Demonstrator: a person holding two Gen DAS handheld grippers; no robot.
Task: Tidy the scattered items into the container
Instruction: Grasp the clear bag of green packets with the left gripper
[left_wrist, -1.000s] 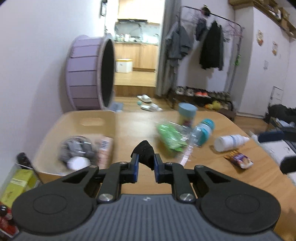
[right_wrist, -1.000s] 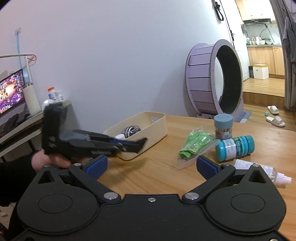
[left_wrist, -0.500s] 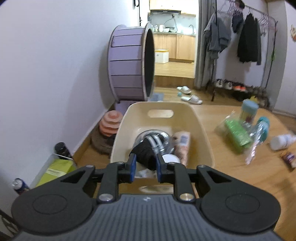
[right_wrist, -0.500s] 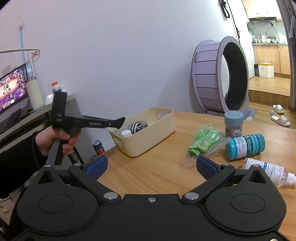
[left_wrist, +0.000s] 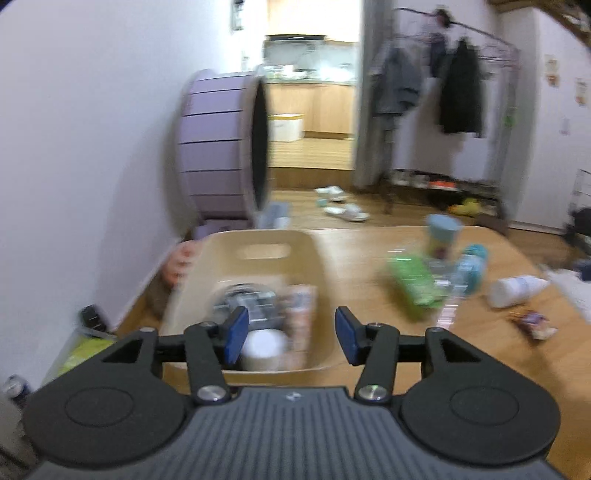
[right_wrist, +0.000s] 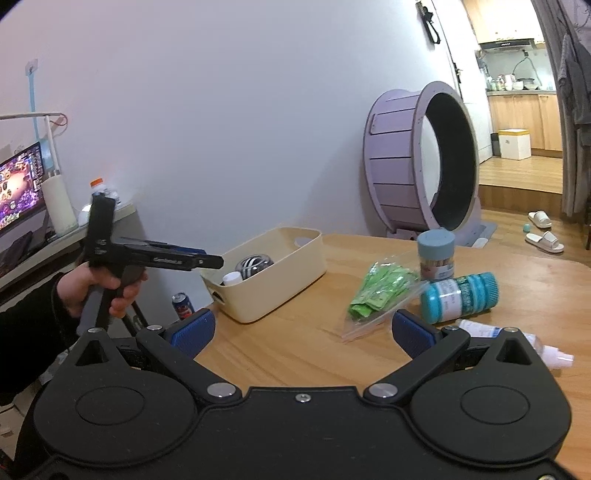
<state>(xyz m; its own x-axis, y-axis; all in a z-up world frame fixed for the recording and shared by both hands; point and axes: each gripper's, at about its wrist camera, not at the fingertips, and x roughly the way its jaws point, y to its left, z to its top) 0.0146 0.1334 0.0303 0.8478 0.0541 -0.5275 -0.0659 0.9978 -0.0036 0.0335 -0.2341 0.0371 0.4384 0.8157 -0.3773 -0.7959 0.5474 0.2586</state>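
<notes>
From my seat, the wooden table (right_wrist: 303, 350) fills the lower middle of the right wrist view, with the cream bin (right_wrist: 271, 275) at centre left already holding a striped ball and a white-capped bottle, so I judge one drop-off done and the next pick due. My left gripper (left_wrist: 288, 334) hovers over the bin's near end, jaws wide and empty, and my right gripper (right_wrist: 301, 330) is equally spread with nothing between its pads. Next I'd go for the green packet bag (right_wrist: 382, 291) right of centre, then the teal-lidded bottle (right_wrist: 460, 297) lying beside it.
</notes>
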